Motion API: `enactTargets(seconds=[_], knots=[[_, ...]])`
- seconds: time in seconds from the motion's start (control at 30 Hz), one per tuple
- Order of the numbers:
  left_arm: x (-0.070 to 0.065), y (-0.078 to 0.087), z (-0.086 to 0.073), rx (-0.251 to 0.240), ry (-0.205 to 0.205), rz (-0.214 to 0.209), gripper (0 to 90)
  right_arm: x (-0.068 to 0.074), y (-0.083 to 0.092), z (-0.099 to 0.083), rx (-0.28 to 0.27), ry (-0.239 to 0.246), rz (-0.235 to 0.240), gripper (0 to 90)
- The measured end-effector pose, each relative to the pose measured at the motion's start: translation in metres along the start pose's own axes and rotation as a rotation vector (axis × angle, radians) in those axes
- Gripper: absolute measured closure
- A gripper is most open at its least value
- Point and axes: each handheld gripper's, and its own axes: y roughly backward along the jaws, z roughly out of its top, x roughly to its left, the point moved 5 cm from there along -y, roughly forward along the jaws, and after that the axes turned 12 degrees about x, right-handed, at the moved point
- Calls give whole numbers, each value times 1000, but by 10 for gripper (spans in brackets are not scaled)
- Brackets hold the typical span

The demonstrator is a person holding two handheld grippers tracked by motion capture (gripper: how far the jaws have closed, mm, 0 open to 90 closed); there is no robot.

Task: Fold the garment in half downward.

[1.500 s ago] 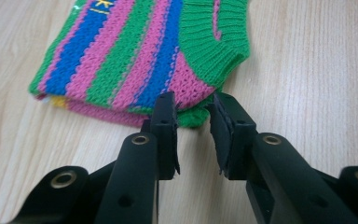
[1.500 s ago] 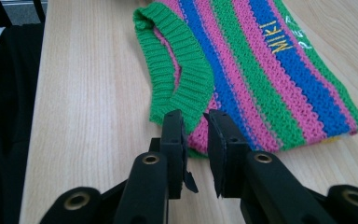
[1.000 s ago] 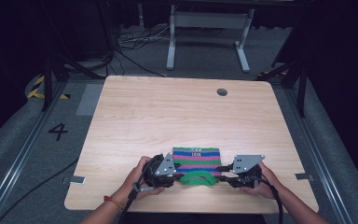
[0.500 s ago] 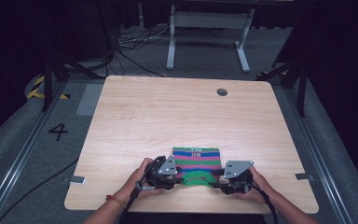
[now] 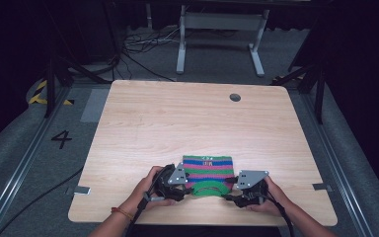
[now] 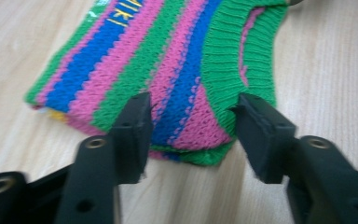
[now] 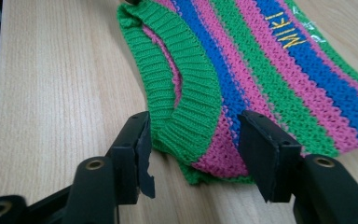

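1. Striped knitted garment [image 5: 208, 170], green, pink and blue wool, folded flat on the light wooden table [image 5: 177, 123], near edge, centre; green ribbed collar toward the near side, stripes running left to right.
2. Left gripper [image 5: 185, 185]: jaws have just been opening, now partly apart, straddling the garment's near left corner, pads clear.
3. Right gripper [image 5: 229, 190]: likewise just opened, partly apart around the near right corner, nothing clamped.

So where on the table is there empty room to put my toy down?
Lots of bare wood lies between the striped knit piece and the far edge with the round hole, and along the table to the left and right of the knit. The near edge is crowded: the left claw and right claw sit at the knit's near corners.
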Motion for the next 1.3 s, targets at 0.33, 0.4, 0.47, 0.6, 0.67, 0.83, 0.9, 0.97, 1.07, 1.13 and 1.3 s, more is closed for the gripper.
enactTargets(seconds=[0.33,0.4,0.47,0.6,0.67,0.83,0.9,0.97,1.07,1.13,1.3], knots=[[8,20,-9,32,39,55,270,-10,16,-2,-2,-39,-57,340],[9,23,-10,33,39,54,262,-15,22,-9,13,-68,-83,315],[13,28,-16,41,46,68,258,-17,24,-13,25,-75,-94,312],[17,33,-31,78,54,86,255,-24,37,-28,32,-114,-121,302],[17,36,-39,87,62,88,251,-26,41,-34,31,-125,-138,301],[21,41,-58,103,83,106,249,-31,52,-50,40,-155,-166,300],[23,44,-64,112,72,128,248,-33,55,-55,40,-166,-173,299],[24,46,-68,121,67,136,247,-34,57,-58,38,-178,-169,299],[27,52,-79,121,88,131,244,-38,62,-70,48,-203,-188,298],[28,54,-83,117,99,129,242,-39,64,-73,50,-207,-196,297],[31,61,-97,120,124,134,239,-43,72,-92,64,-244,-223,296]])
